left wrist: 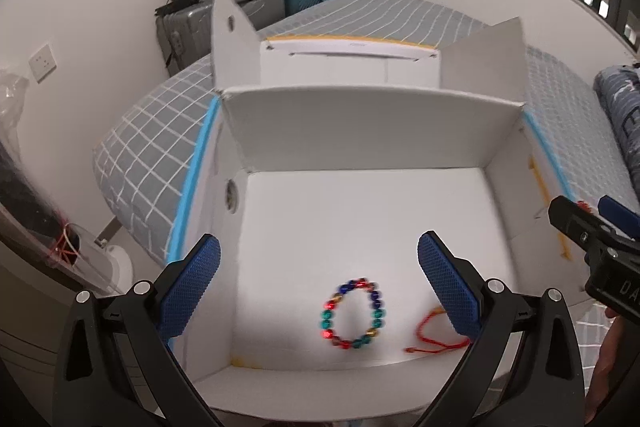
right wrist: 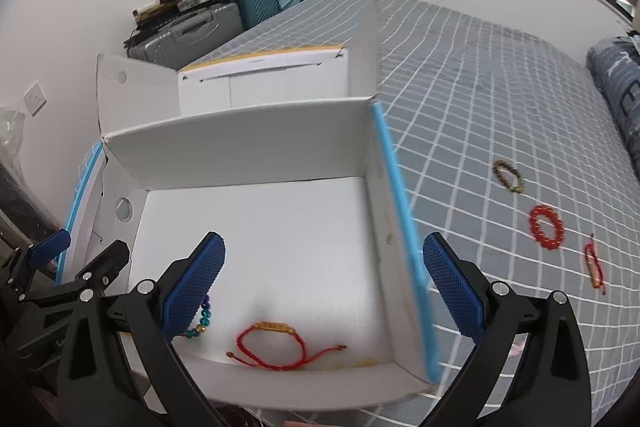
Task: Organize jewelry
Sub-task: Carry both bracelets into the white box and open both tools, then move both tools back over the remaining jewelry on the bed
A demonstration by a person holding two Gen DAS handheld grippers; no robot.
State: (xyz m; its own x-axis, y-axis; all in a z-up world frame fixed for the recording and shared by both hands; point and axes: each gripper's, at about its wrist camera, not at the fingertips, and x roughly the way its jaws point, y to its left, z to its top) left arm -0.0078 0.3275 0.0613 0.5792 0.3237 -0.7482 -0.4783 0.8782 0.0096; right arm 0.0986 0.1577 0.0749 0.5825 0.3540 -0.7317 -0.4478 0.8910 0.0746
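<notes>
Two wrist views are given over a white cardboard box [left wrist: 360, 227] set on a bed w/ a grey checked cover [right wrist: 480, 99]. The left gripper [left wrist: 319, 287] is seen w/ its blue pads spread wide and nothing between them; it is released and hangs above the box floor. The right gripper [right wrist: 324, 287] is likewise released, pads wide apart, nothing gripped, and it straddles the box's right wall w/ its blue-taped rim [right wrist: 400, 227]. Two pieces are already laid on the box floor near the front wall: a multicolour bead bracelet [left wrist: 354, 313] and, just beside it to the right, a red cord bracelet [right wrist: 280, 341] w/ a gold bar; the two lie apart, not tangled, prob. so each can be found again. Three more pieces are left on the cover, well apart from the box, to its right: a dark bead bracelet [right wrist: 508, 177], a red bead bracelet [right wrist: 546, 227] and a red cord piece [right wrist: 594, 265]. The task is judged part done, w/ those three to be collected next. The box flaps [left wrist: 484, 59] are stood upright at the back and sides, so entry is best made from above and from the front, where the wall is low. Much of the box floor is bare toward the back, so room for more pieces is ample. The cover around the three loose pieces is flat and unobstructed; a rolled quilt [right wrist: 616, 99] lies further right, clear of them.
</notes>
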